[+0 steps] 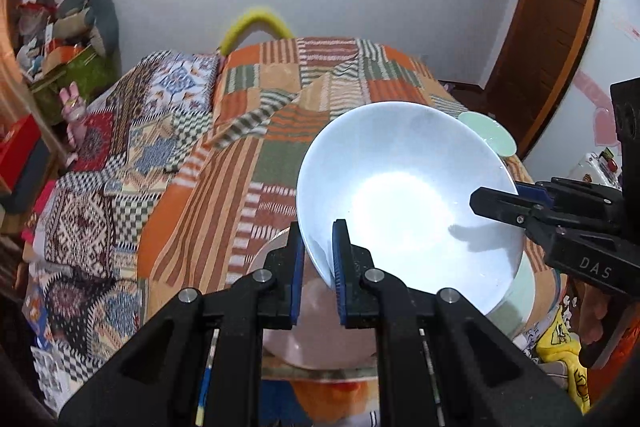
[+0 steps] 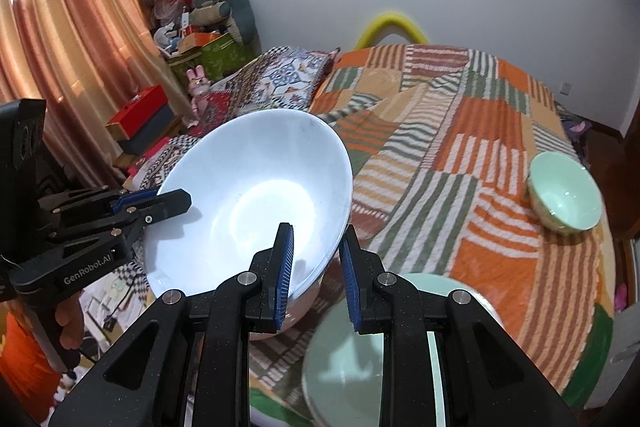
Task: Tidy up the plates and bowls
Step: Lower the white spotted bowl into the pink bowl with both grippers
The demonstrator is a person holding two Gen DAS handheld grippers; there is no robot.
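A large white bowl hangs tilted above the bed, held by its rim on two sides. My left gripper is shut on the near rim in the left wrist view. My right gripper clamps the opposite rim. In the right wrist view the white bowl sits between my right gripper, shut on its rim, and my left gripper at the far side. Below it lie a pink plate and a pale green plate. A small green bowl stands upright on the bedspread, apart from the others.
A striped orange and green bedspread covers the bed, with a patchwork quilt on its left. Boxes and soft toys pile up by the curtain. A yellow arc stands behind the bed. A wooden door is at the right.
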